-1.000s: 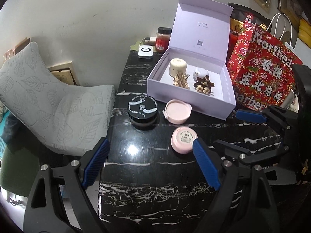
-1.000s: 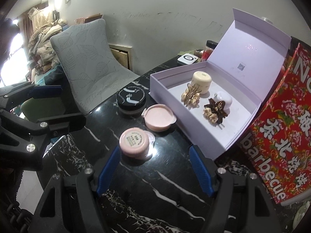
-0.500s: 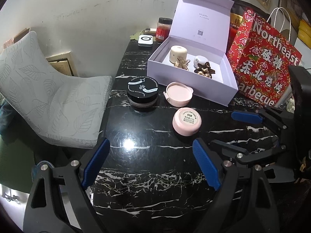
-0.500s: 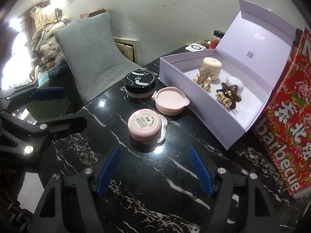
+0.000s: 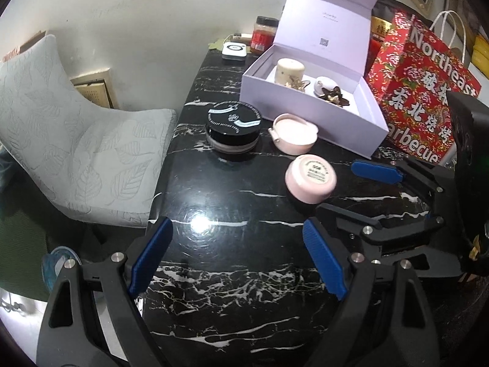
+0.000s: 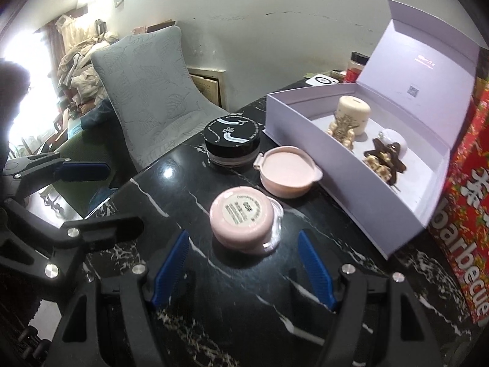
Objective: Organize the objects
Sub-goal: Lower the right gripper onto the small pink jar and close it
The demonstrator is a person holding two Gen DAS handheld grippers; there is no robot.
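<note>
On the black marbled worktop (image 5: 232,275) three round cosmetic containers sit in a loose cluster beside an open lilac box (image 5: 311,113): a pink jar (image 6: 241,218) with a printed label on top lies nearest the right gripper (image 6: 243,270), just beyond its blue fingers (image 6: 171,267), which stand apart with nothing between them; at about one o'clock from that jar is a pink lidded dish (image 6: 287,172), and at about eleven o'clock from the dish a black-lidded jar (image 6: 232,140). The dish sits just beside the box's front wall, though whether it touches I cannot tell. Inside the box stand a cream cylinder (image 6: 353,113), a gold hair clip (image 6: 342,131) leaning at its foot, a dark brown star-shaped clip (image 6: 383,159) and a small white rounded piece (image 6: 395,140) behind it; the box lid is raised upright at the back. The left gripper (image 5: 237,258) hovers over bare worktop, its fingers (image 5: 149,257) wide apart and empty, with the pink jar at about one o'clock from it and the right gripper reaching in from three o'clock in the left wrist view. At three o'clock of the box stands a red floral paper bag (image 5: 428,91); at the far end of the worktop are a red-filled jar (image 5: 264,35) and a small white device (image 5: 233,50). A grey leaf-patterned chair (image 5: 70,140) stands at the worktop's nine o'clock side
</note>
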